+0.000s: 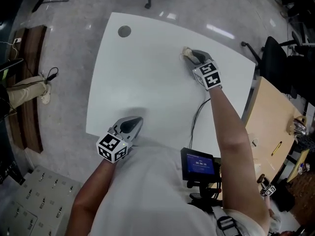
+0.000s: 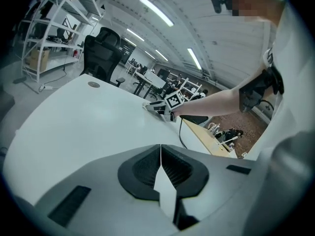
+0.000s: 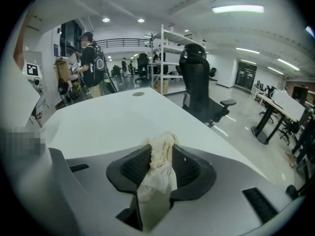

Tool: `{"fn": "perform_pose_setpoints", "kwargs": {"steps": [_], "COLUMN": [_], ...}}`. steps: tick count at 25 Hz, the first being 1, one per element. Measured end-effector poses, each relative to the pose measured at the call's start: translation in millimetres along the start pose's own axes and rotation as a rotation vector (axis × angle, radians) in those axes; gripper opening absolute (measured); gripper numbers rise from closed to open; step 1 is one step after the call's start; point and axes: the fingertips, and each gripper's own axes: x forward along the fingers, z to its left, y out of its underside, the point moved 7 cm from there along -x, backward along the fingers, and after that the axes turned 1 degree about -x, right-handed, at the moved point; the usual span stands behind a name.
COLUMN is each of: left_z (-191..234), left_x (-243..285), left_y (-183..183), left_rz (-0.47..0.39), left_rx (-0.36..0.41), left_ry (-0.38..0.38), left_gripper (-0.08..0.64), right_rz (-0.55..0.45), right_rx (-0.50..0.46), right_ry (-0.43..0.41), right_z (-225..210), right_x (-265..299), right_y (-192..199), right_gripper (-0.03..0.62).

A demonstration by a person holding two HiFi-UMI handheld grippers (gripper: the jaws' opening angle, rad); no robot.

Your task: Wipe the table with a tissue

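I have my right gripper (image 1: 190,55) clamped on the crumpled cream tissue (image 3: 160,161), down on the white tabletop (image 1: 142,77) toward its far right, my left gripper (image 1: 132,125) closed and empty at the near edge, so wiping looks under way with much surface probably left.

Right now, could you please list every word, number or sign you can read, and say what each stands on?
Nothing reads clearly.
Small screen: a row of light characters, too small to read.
Left marker cube and right marker cube: black-and-white square patterns, no letters.
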Motion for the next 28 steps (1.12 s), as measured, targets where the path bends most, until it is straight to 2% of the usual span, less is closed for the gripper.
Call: {"fn": "perform_pose_setpoints", "kwargs": {"steps": [3,7,11,13,15,18,19,24,26,28], "left_z": [4.7,7.4,2.3,-4.0,-11.4,-22.0,-24.6,-31.4,-33.5,-37.5], "left_x": [-9.3,-21.1,-20.9,-17.2,-15.3,-16.1,-16.7,-23.1,-25.7,-26.8], "left_y": [1.3,4.6,8.4,8.4,8.4,11.0,11.9,17.0,19.3,20.7], "left_rz": [-0.016,-0.028,-0.037,-0.041,-0.041,-0.035,-0.034,-0.041,-0.040,-0.037], "left_rx": [-0.012,-0.023,-0.018,-0.011,-0.003,0.014,0.021,0.044,0.054,0.065], "left_ry": [-0.031,-0.059,-0.059,-0.052,-0.044,-0.038,-0.039,-0.059,-0.063,-0.062], "left_gripper": [0.008,0.008,0.008,0.008,0.008,0.008,0.008,0.008,0.008,0.008], "right_rz": [0.005,0.035,0.076,0.088,0.092,0.099,0.101,0.118,0.131,0.153], "right_rx": [-0.078,-0.272,-0.460,-0.508,-0.443,-0.217,-0.170,-0.065,-0.020,0.005], "right_ry": [-0.095,-0.233,-0.367,-0.379,-0.324,-0.175,-0.127,0.030,0.051,0.035], "right_z": [27.0,73.3,105.4,104.8,87.4,47.4,35.4,0.0,-0.4,7.6], "right_x": [36.6,55.1,38.0,23.1,10.2,-7.7,-13.9,-45.9,-60.4,-75.2], "right_y": [-37.7,-66.7,-56.0,-40.6,-23.3,1.2,7.9,39.3,55.3,69.6], "right_gripper": [0.130,0.129,0.130,0.130,0.130,0.130,0.130,0.130,0.130,0.130]}}
